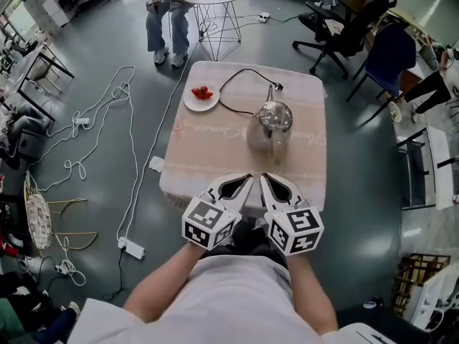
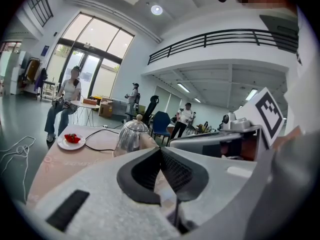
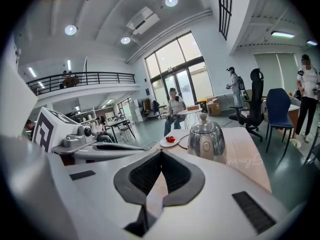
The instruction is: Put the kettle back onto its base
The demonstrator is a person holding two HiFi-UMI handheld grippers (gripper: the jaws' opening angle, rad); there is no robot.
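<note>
I am holding my left gripper (image 1: 248, 179) and right gripper (image 1: 264, 178) pinched closed, empty, seemingly just short of the shiny round steel kettle (image 1: 272, 123).

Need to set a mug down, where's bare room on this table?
Bare pink cloth lies near-left, between the white plate of red fruit and the near edge, left of the shiny steel kettle. The black cord crowds the far middle.

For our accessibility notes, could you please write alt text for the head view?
A steel kettle stands on a cloth-covered table, near a plate of strawberries; the left claw and right claw, both shut and empty, hover at its near edge.
</note>
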